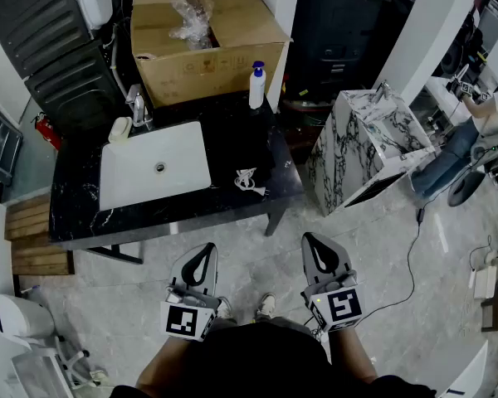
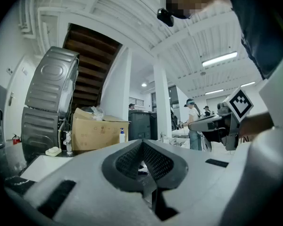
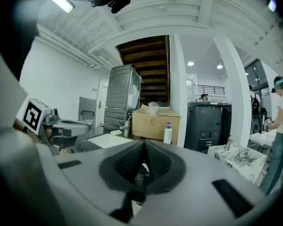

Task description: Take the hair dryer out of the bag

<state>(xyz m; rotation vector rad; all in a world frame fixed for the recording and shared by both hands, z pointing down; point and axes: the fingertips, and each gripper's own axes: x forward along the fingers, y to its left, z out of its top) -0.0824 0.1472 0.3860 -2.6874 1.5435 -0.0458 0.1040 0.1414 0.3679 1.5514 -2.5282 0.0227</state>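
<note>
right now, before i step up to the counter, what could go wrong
1. No hair dryer shows. The only bag-like thing is crumpled clear plastic atop the cardboard box, so you may reach for the wrong thing.
2. Reaching there could tip the soap bottle beside the box.
3. The loose white cord near the front edge of the counter could snag and get dragged off.
</note>
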